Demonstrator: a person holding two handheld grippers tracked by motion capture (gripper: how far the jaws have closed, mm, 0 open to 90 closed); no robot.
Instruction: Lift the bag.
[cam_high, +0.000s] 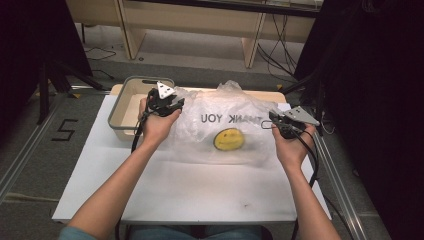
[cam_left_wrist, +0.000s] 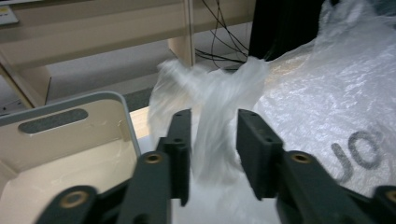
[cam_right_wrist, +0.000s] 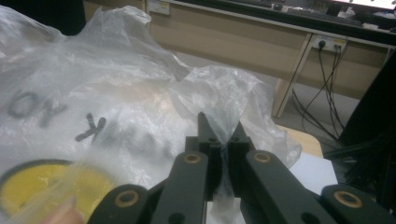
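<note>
Plastic bag (cam_left_wrist: 212, 121) handle between parted left fingers (cam_left_wrist: 180, 140), untouched.

- High view: fixed above the person's side, facing forward and down on the table (cam_high: 190, 190); far off
- Left gripper view: close, looking toward 12 o'clock; plastic bag (cam_left_wrist: 327, 93), tub (cam_left_wrist: 70, 135)
- Right gripper view: close, facing 10 o'clock; all three views share the bag
</note>
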